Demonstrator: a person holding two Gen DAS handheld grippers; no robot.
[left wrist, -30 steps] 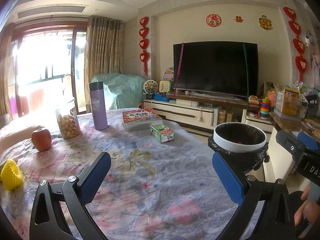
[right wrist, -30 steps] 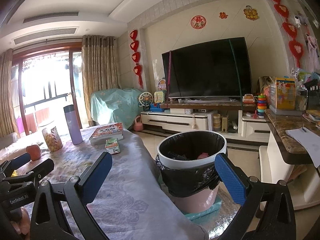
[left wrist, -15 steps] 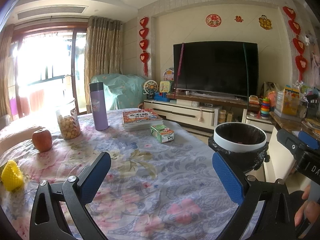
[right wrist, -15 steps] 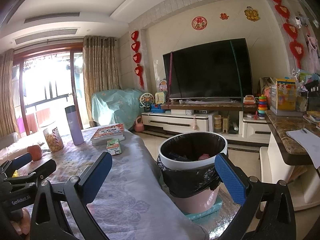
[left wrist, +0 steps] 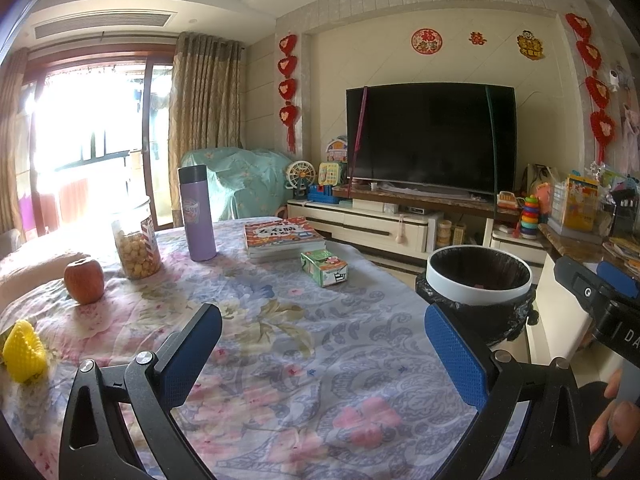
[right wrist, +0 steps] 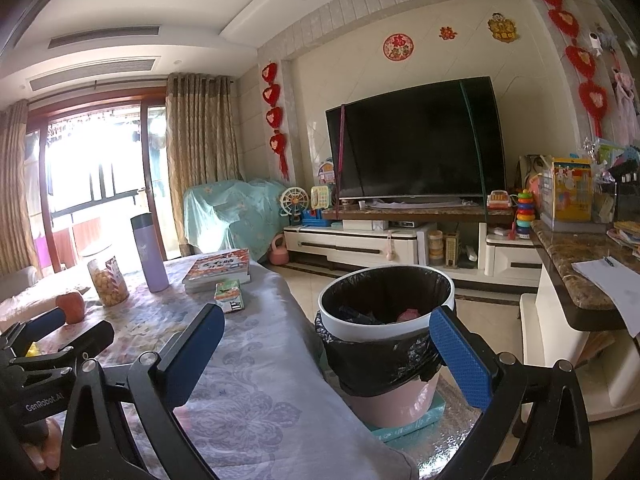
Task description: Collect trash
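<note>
Both grippers hung above a floral-clothed surface (left wrist: 320, 340) in a living room, each with its blue-padded fingers spread wide and holding nothing. Between and beyond the fingers of the left gripper (left wrist: 323, 344) lay bare cloth, then a small green carton (left wrist: 324, 267) lying on its side, with a stack of books (left wrist: 282, 237) just behind it. Further off to the left of the left finger stood a purple flask (left wrist: 197, 213), a clear jar of round snacks (left wrist: 136, 249), a red apple (left wrist: 84, 281) and, nearest that finger's outer side, a yellow foam fruit net (left wrist: 23, 351). Past the right finger, beyond the surface's edge, sat the trash bin (left wrist: 478, 280), white-rimmed and lined with a black bag. The right gripper (right wrist: 327, 344) was held over the surface's right edge: its left finger lay over the cloth, its right finger overlapped the near rim of the bin (right wrist: 384, 320), and pink and dark scraps showed inside the bag. The green carton (right wrist: 229, 296) lay ahead of its left finger, well apart from the bin. A dark television (right wrist: 416, 140) filled the wall behind.
</note>
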